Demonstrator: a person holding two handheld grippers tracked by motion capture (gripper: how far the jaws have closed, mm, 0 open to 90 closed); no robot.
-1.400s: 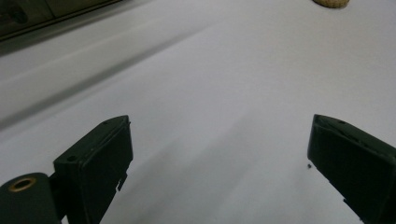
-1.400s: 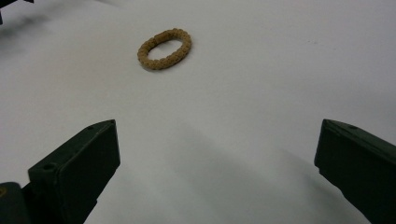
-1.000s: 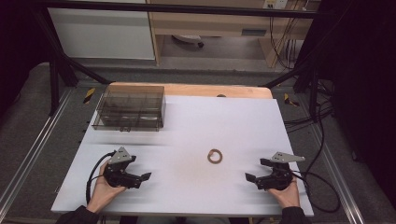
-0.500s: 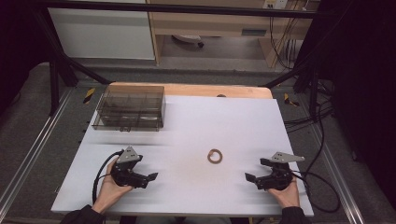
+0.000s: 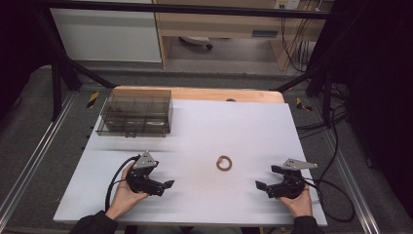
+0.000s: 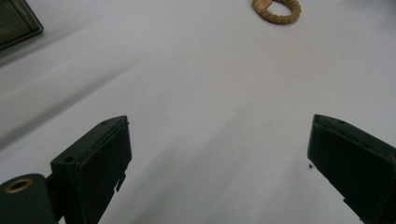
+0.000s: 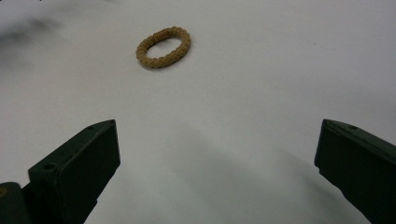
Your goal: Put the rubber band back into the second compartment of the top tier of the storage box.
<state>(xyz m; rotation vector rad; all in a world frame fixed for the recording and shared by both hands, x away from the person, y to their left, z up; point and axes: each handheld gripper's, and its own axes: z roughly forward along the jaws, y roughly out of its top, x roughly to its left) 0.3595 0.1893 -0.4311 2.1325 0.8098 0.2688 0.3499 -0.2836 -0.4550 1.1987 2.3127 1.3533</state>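
A tan braided ring [image 5: 218, 164] lies flat on the white table [image 5: 209, 124], right of centre and toward the front. My left gripper [image 5: 164, 186] is held low at the front left, jaws wide open and pointing right at the ring. In the left gripper view [image 6: 219, 163] the ring [image 6: 276, 18] lies far ahead at the top edge. My right gripper [image 5: 267, 178] rests at the front right, also open, jaws pointing left. The right gripper view [image 7: 217, 163] shows the ring [image 7: 161, 62] ahead and a little left. Nothing sits between either pair of jaws.
A clear smoky compartment box [image 5: 135, 111] stands at the table's back left; its corner [image 6: 16, 21] appears in the left gripper view. Black frame bars and cables [image 5: 336, 146] run along the right side. A wooden strip [image 5: 219, 93] borders the far edge.
My left gripper has slid to the right, closer to the ring. The right gripper and the ring have stayed where they were.
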